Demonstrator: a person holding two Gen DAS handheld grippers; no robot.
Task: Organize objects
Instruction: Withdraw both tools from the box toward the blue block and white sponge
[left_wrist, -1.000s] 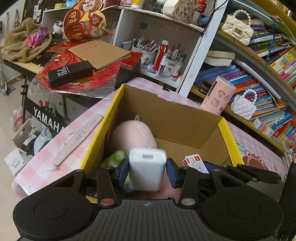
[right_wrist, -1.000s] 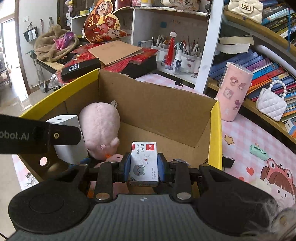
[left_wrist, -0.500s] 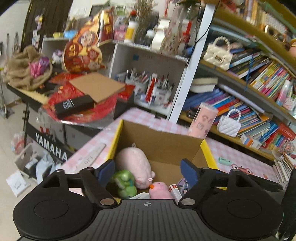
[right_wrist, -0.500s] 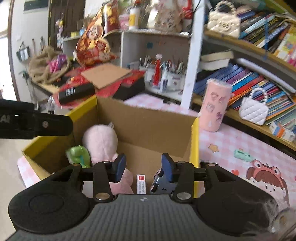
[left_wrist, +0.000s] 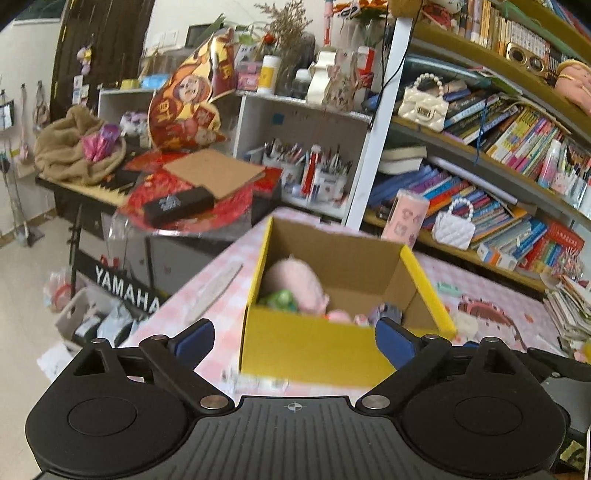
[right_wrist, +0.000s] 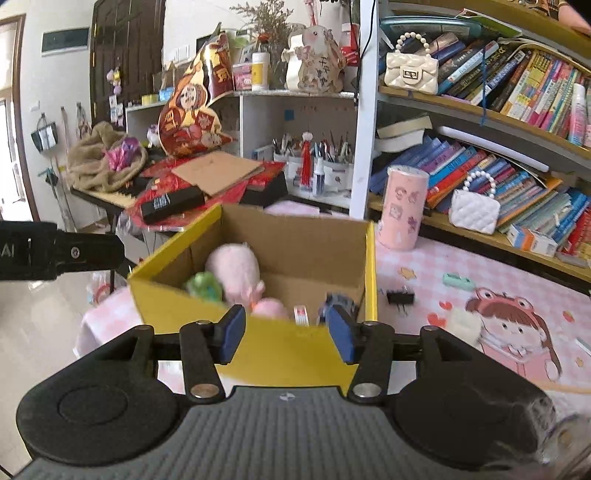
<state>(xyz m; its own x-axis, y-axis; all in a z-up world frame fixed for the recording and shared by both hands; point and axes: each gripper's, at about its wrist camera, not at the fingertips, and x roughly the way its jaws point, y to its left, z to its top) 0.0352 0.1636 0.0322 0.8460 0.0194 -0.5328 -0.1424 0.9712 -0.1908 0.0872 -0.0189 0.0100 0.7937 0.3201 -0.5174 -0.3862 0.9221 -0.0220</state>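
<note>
Both claws have pulled back from the cardboard box (left_wrist: 314, 343) since a second ago, when the left pinched a white block and the right a small carton; we now see the left claw (left_wrist: 294, 339) wide apart and the right claw (right_wrist: 287, 334) partly apart, jaws just opened, nothing between them. We judge both items dropped inside. Yellow-rimmed and open-topped, the box stands on the pink-checked bench (right_wrist: 424, 266), holding a pink plush (right_wrist: 234, 267) and green toy (right_wrist: 203, 285).
</note>
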